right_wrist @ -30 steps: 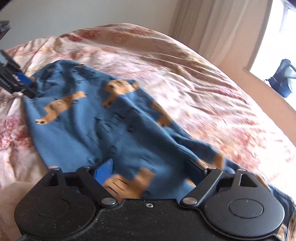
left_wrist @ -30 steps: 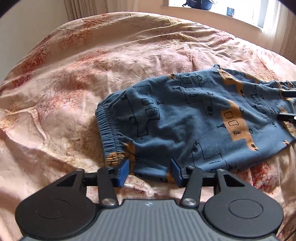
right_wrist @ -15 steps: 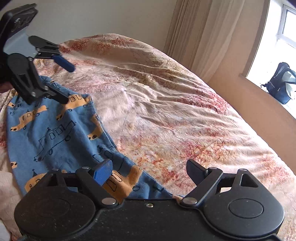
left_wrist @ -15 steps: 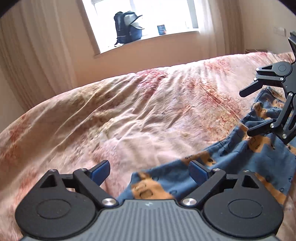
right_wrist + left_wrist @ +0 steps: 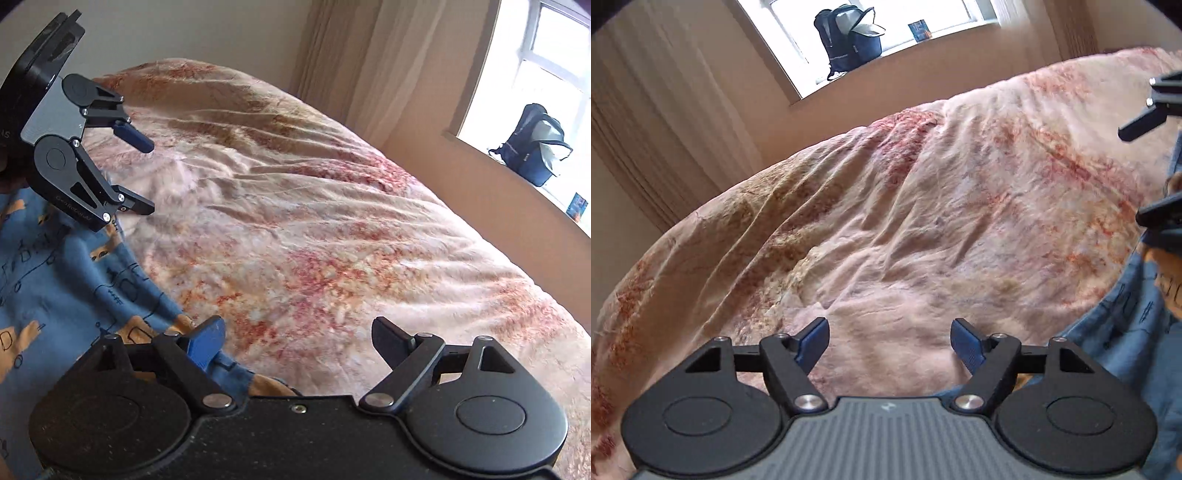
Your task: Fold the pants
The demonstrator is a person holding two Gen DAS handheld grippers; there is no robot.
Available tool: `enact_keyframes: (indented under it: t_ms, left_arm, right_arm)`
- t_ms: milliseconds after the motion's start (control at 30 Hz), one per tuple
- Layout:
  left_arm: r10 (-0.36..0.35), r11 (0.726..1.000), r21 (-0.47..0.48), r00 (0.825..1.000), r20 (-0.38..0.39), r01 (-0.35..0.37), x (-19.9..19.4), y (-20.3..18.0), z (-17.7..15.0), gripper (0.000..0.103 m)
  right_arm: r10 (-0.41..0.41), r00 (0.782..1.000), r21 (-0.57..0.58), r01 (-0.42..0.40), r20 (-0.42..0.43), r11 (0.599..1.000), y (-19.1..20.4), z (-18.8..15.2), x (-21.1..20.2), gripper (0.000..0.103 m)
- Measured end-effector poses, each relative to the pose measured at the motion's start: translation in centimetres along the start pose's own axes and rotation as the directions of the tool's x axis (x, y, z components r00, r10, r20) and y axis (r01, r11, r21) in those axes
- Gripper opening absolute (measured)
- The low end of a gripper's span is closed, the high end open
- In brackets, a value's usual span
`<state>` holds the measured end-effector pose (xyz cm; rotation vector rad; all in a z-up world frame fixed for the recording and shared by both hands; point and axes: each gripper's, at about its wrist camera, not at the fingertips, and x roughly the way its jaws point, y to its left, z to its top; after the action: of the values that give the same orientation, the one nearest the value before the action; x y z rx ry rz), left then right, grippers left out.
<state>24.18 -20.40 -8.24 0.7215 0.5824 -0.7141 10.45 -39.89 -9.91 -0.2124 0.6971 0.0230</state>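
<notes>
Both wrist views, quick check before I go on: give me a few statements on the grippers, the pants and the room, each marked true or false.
1. The left gripper is open with nothing between its fingers. True.
2. The right gripper is clamped on the pants. False: its jaws stand wide apart and hold no cloth.
3. The pants are blue with orange vehicle prints. True.
4. The pants hang off the floor-side edge of the bed. False: as far as they show, they lie on the floral bedspread.
5. A dark backpack sits on the window sill. True.
6. The backpack is zipped shut. False: its top gapes open.
</notes>
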Motion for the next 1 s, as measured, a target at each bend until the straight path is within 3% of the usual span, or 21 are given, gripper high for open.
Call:
enact_keyframes:
  t_ms: [100,167,233,267,333,400,500,600,667,733,800,867,967,1000]
  left_arm:
    - [-0.134,0.982,-0.119,0.987,0.092,0.144,-3.0,1.5,-0.3,0.093]
    - [-0.188,0.977,-0.083,0.976,0.109,0.197,-4.2,0.5,-0.5,0.094]
    - [-0.148,0.989,0.026,0.987,0.057,0.146,-3.9,-1.6,-0.8,0.094]
    - [-0.091,0.991,0.100,0.996,0.023,0.088,-3.4,-3.2,-1.2,0.093]
    - [-0.036,0.987,0.155,0.999,-0.026,0.039,-2.2,-4.7,-2.0,0.091]
    - [-0.020,0.993,0.114,0.999,-0.033,0.023,-1.6,-4.7,-2.0,0.094]
    - [-0.006,1.000,0.009,0.999,-0.051,0.007,-0.9,-3.3,-1.2,0.097]
    - [-0.039,0.997,-0.068,0.999,0.008,0.039,-2.5,-2.3,-0.6,0.088]
    - [-0.135,0.986,-0.086,0.989,0.053,0.139,-3.9,-2.2,-0.4,0.090]
    - [-0.179,0.983,-0.040,0.981,0.070,0.182,-4.7,-3.4,-0.3,0.093]
    - [-0.157,0.986,0.058,0.987,0.036,0.155,-3.9,-5.7,-0.2,0.093]
    - [-0.064,0.992,0.103,0.998,-0.025,0.066,-1.9,-7.5,-0.3,0.092]
    - [0.008,1.000,-0.025,0.998,-0.068,-0.010,-0.1,-6.5,0.4,0.102]
    - [0.047,0.996,-0.070,0.996,-0.075,-0.052,-0.1,-5.9,0.7,0.099]
  right_arm:
    - [0.088,0.994,0.019,-0.089,0.064,0.996,0.1,0.3,-2.3,0.088]
    - [0.138,0.987,0.002,-0.138,0.079,0.990,1.1,0.8,-2.4,0.091]
    - [0.165,0.985,-0.021,-0.164,0.043,0.986,2.4,1.4,-1.4,0.091]
    - [0.155,0.988,-0.047,-0.154,0.015,0.987,3.0,1.5,-0.7,0.091]
    - [0.057,0.998,-0.103,-0.058,-0.014,0.993,3.5,1.0,0.5,0.090]
    - [-0.027,0.999,-0.092,0.026,-0.017,0.995,2.4,0.4,0.6,0.090]
    - [-0.029,0.999,-0.015,0.028,-0.030,0.999,0.7,-0.1,-1.5,0.089]
    - [-0.020,0.999,-0.061,0.017,-0.041,0.998,1.0,-0.9,-4.8,0.091]
    - [-0.005,0.998,-0.054,0.002,-0.067,0.999,1.2,-1.7,-6.7,0.092]
    - [-0.005,0.996,-0.030,0.002,-0.091,1.000,1.1,-2.4,-8.2,0.093]
    - [-0.020,0.995,-0.016,0.018,-0.100,1.000,0.7,-3.3,-9.0,0.095]
    - [-0.088,0.991,-0.020,0.087,-0.103,0.996,0.1,-4.2,-8.9,0.097]
    - [-0.204,0.968,-0.001,0.206,-0.149,0.978,-2.3,-6.0,-7.4,0.097]
    - [-0.259,0.952,0.014,0.265,-0.160,0.964,-3.4,-6.7,-7.2,0.097]
